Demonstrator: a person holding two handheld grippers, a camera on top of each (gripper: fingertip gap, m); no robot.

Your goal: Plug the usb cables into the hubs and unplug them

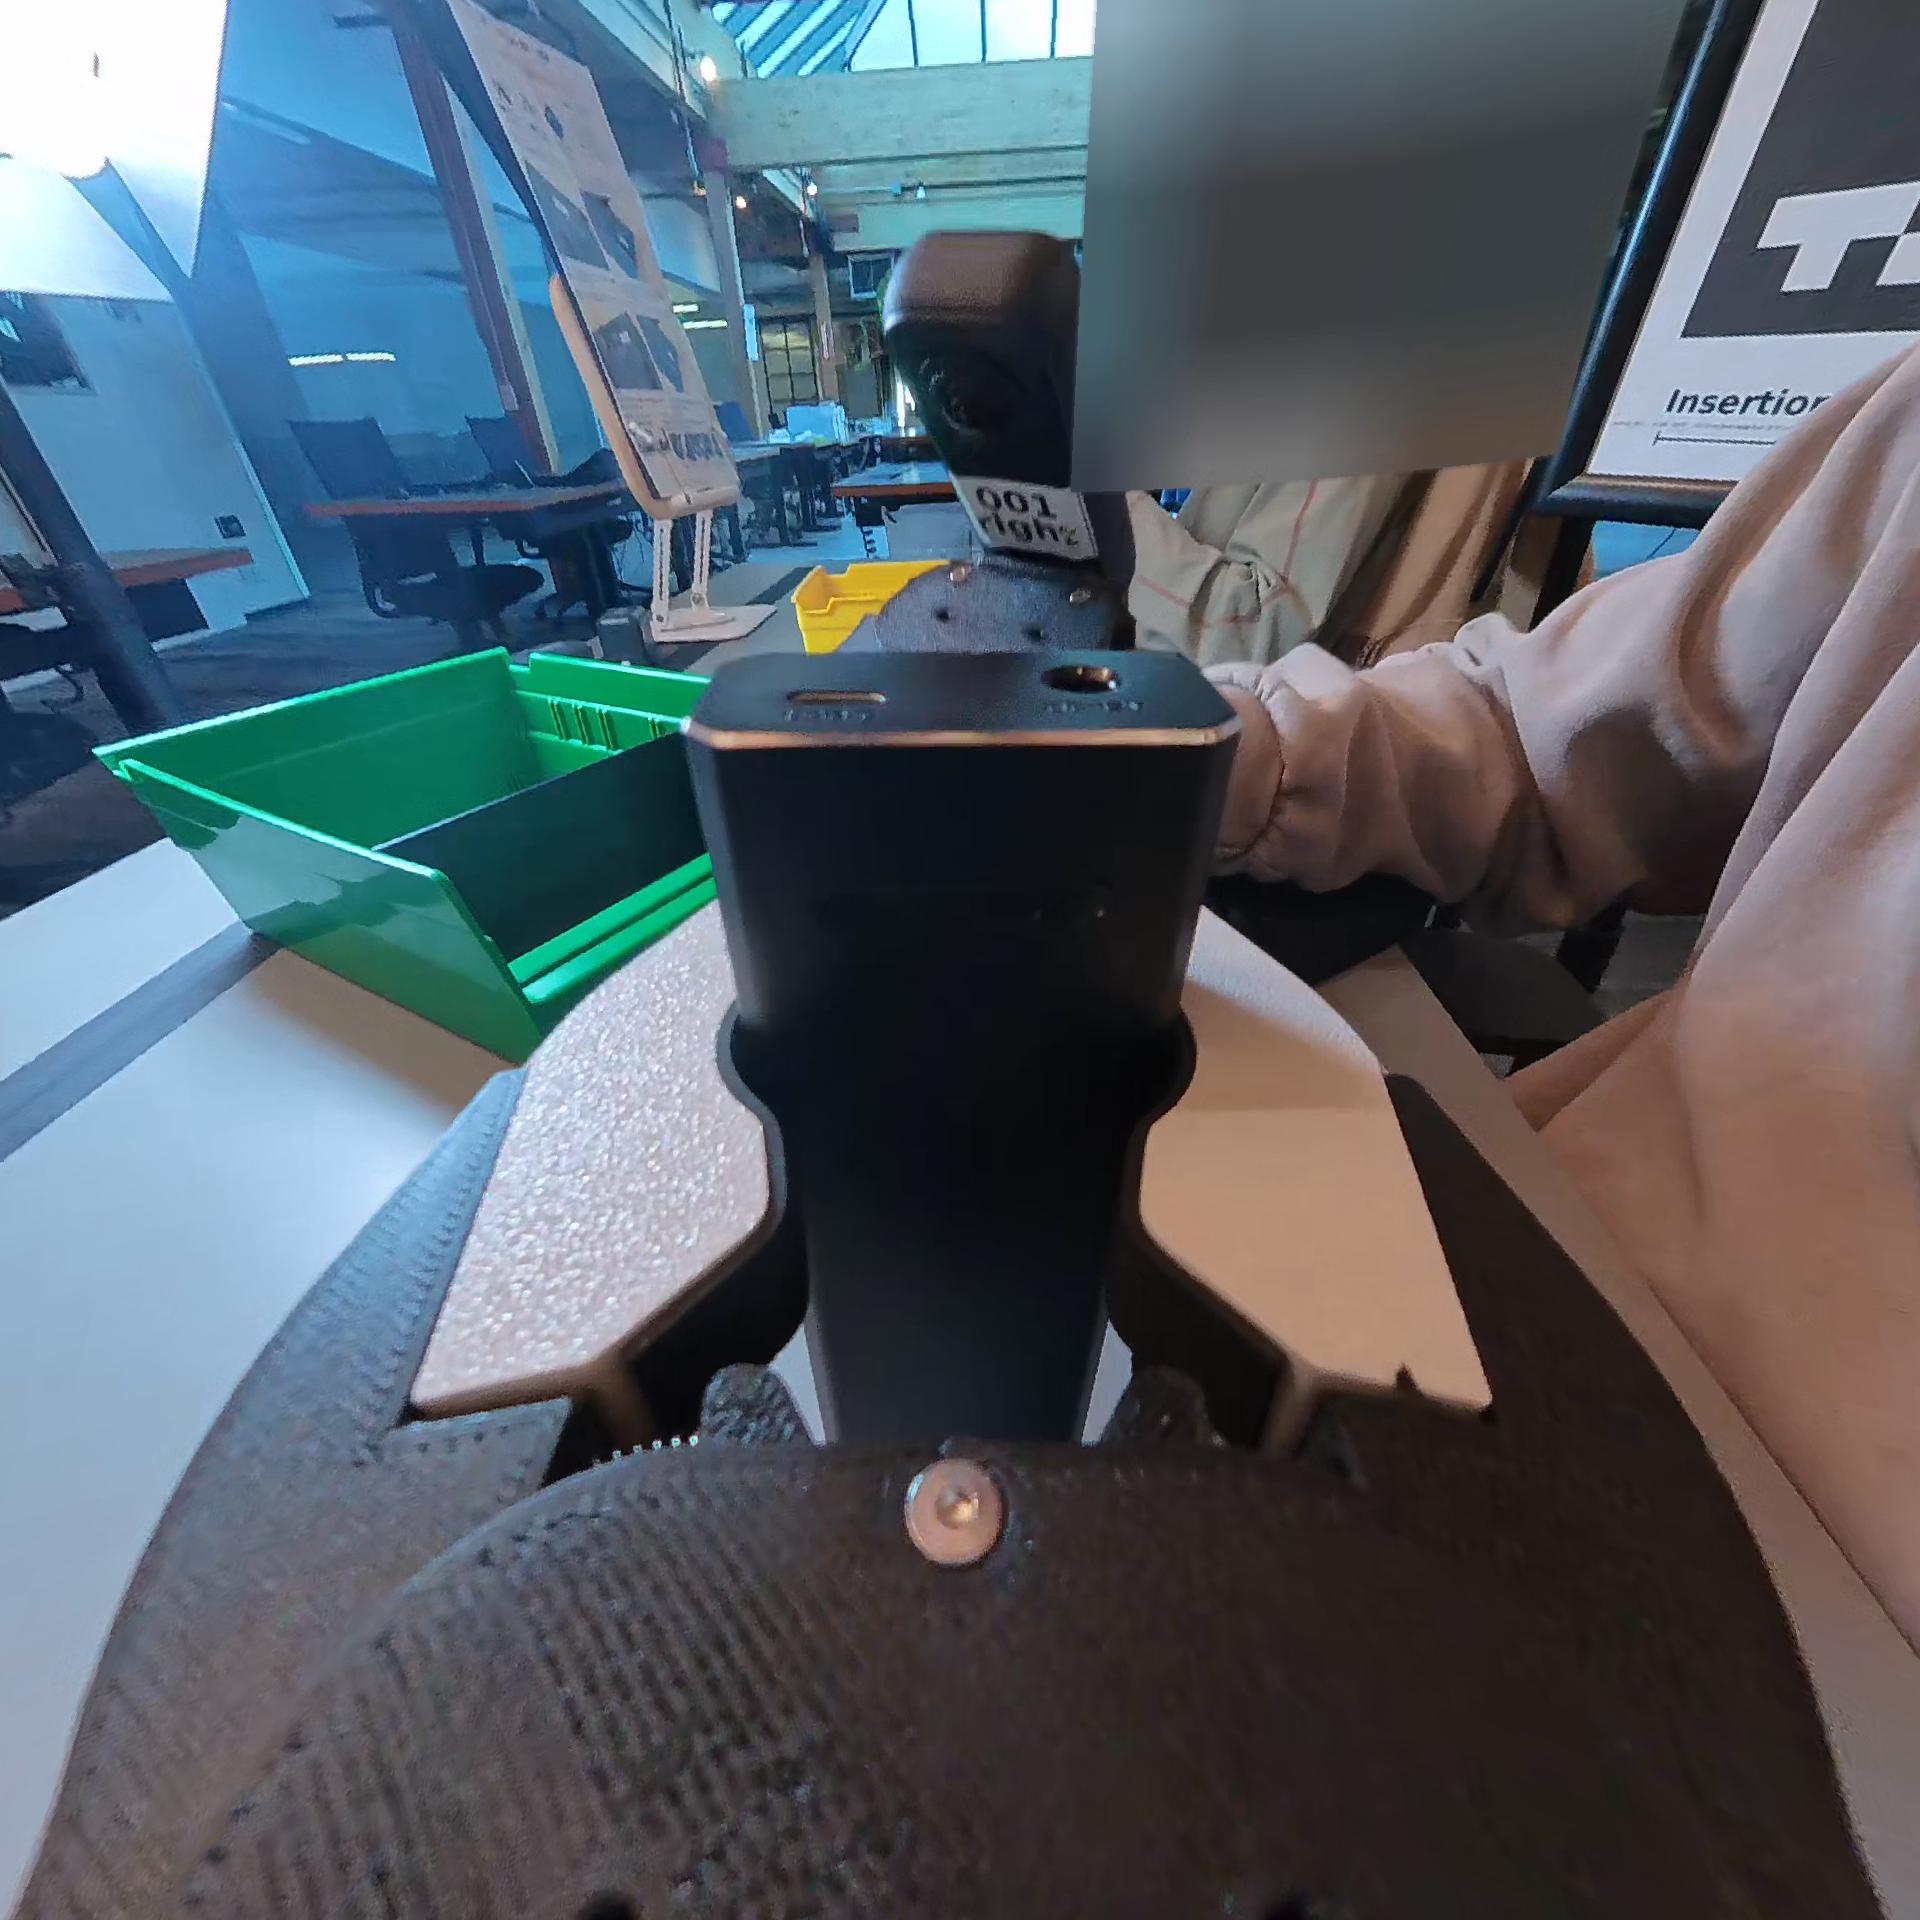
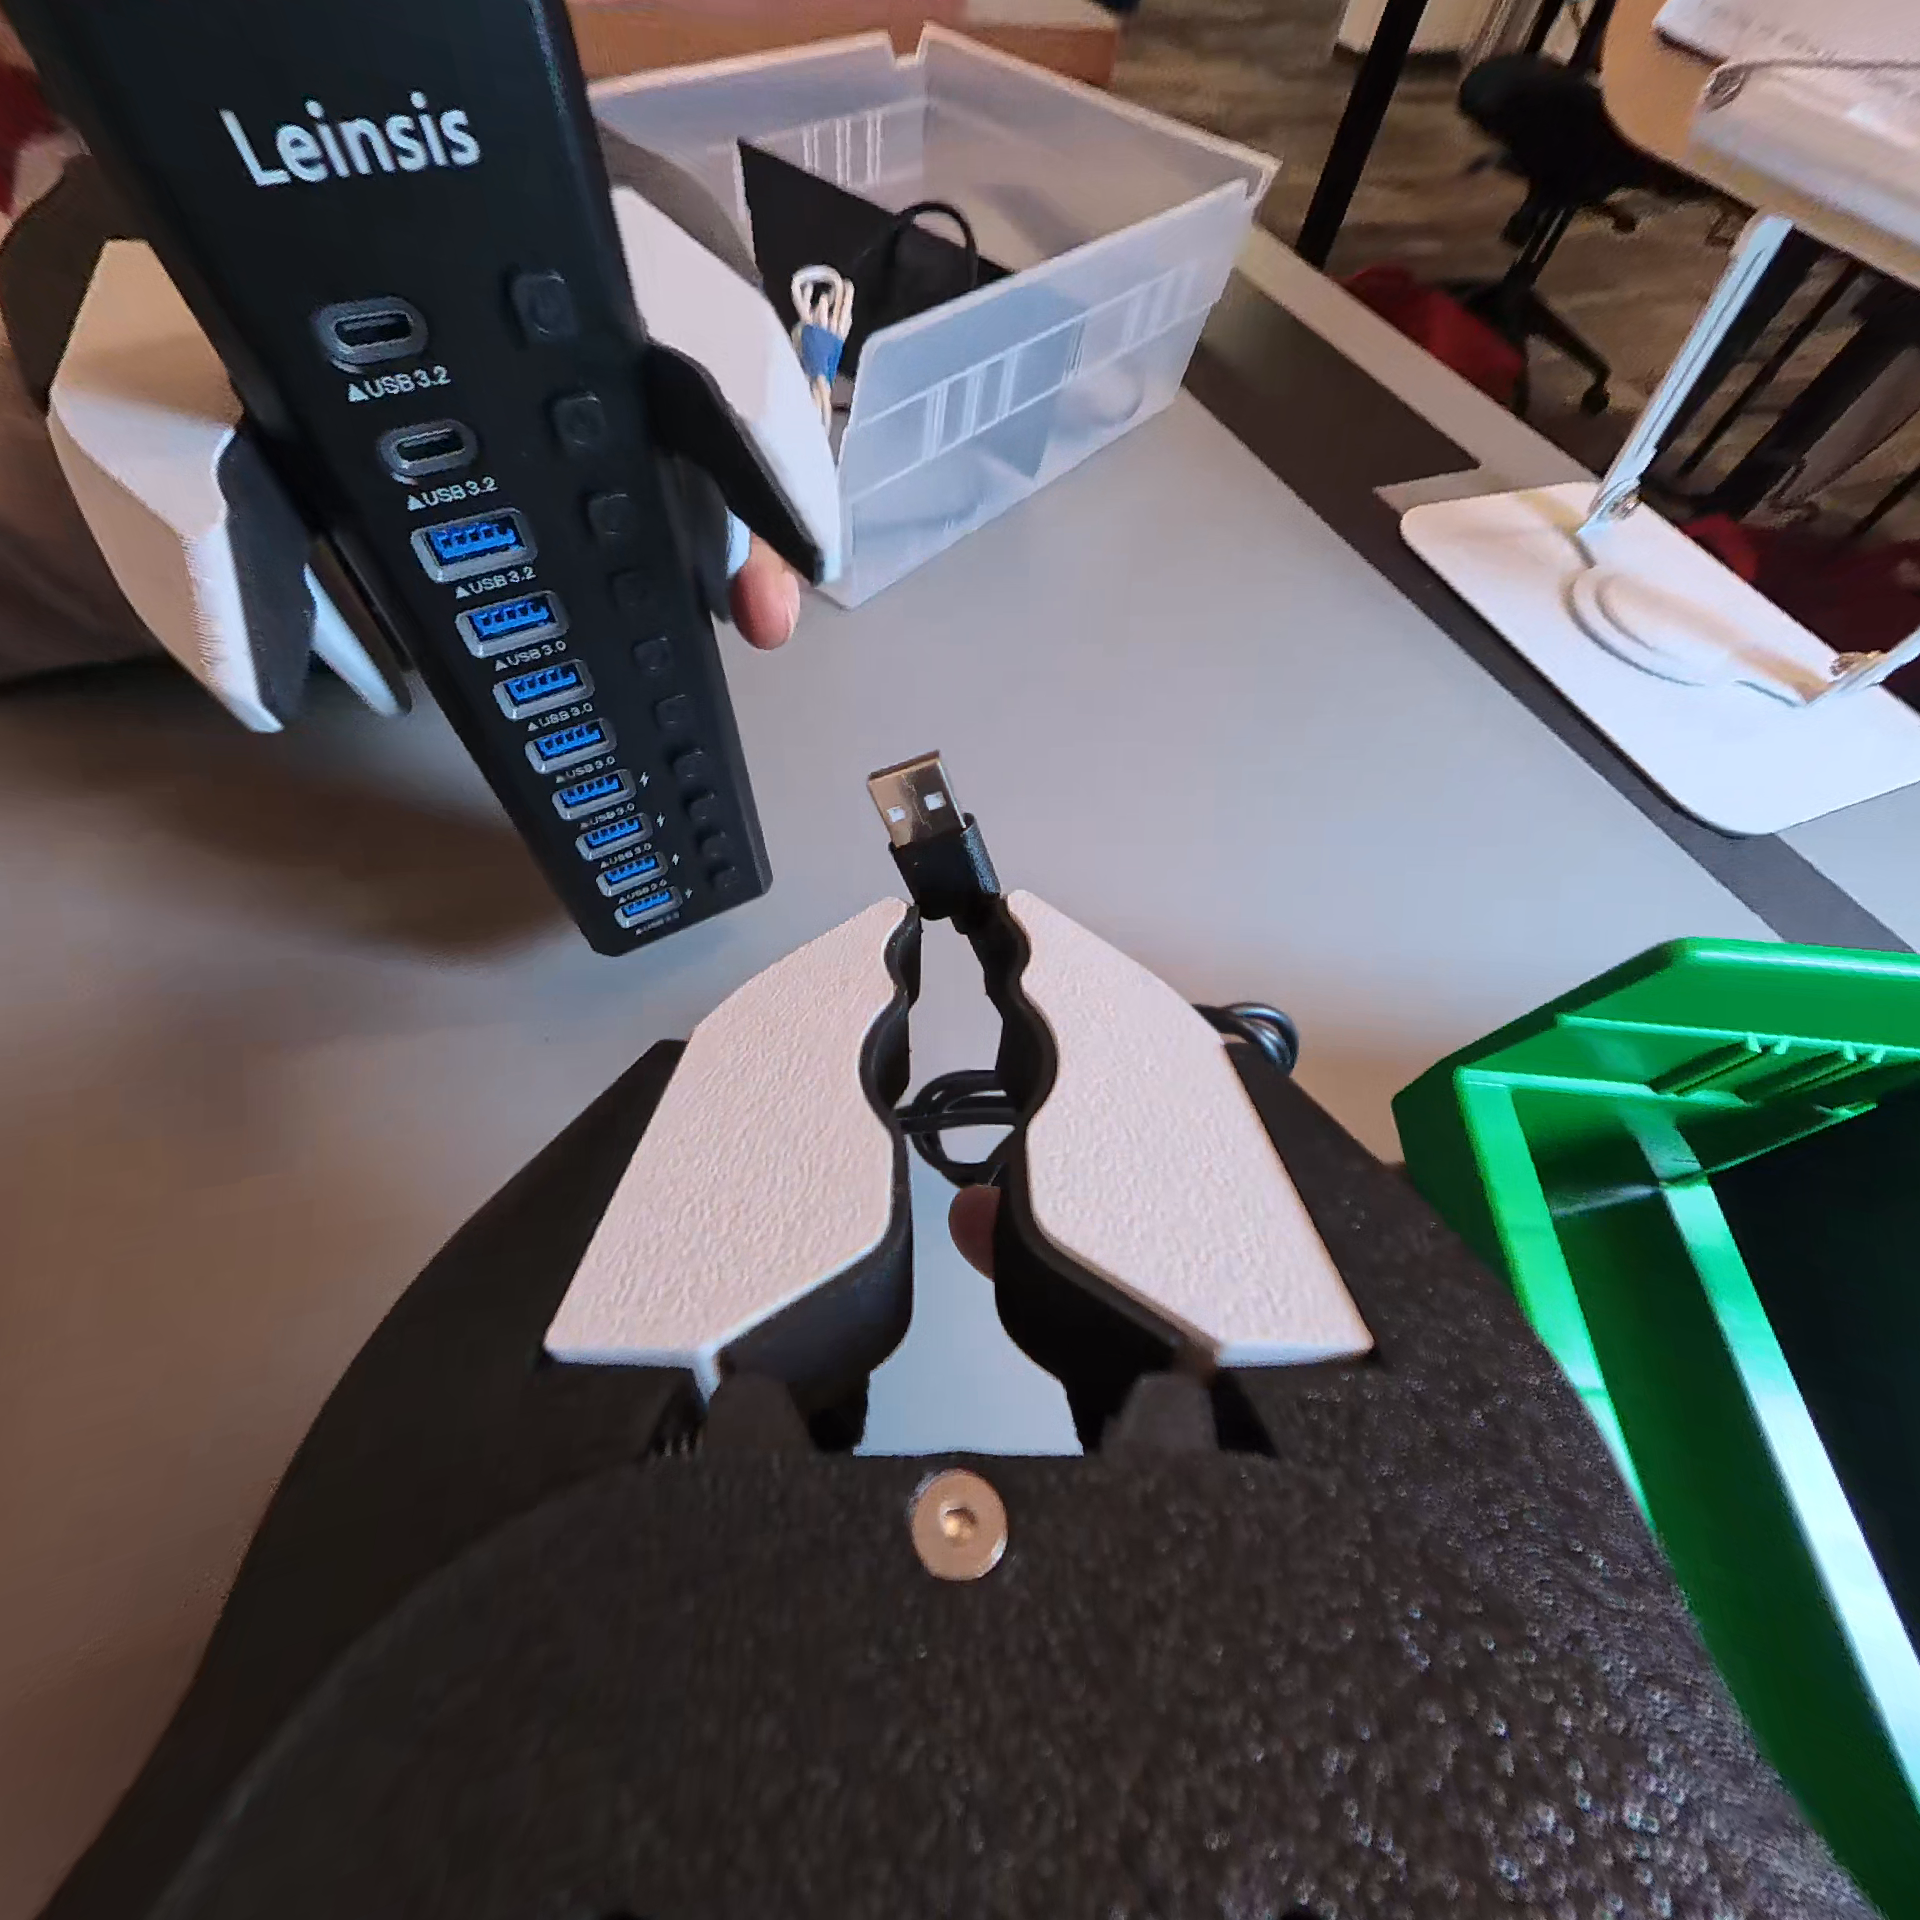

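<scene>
A long black USB hub (image 1: 961, 935) stands up between the fingers of my left gripper (image 1: 958, 1049), which is shut on it above the table. In the right wrist view the same hub (image 2: 488, 520) hangs at the upper left, its row of blue ports facing me, held by the left gripper (image 2: 488, 499). My right gripper (image 2: 961, 914) is shut on a black USB cable (image 2: 940, 831) just behind its plug. The metal plug points up and away, a short way right of the hub's lower end and apart from it. The cable's slack loops under the fingers.
A green bin (image 1: 416, 831) with a black divider sits on the white table (image 1: 156, 1247), left in the left wrist view and at the right edge in the right wrist view (image 2: 1714, 1247). A clear bin (image 2: 987, 312) holds more cables. A white stand base (image 2: 1662, 644) lies far right. A yellow bin (image 1: 842, 603) sits behind. Tip to tip, the grippers are about 7 cm apart.
</scene>
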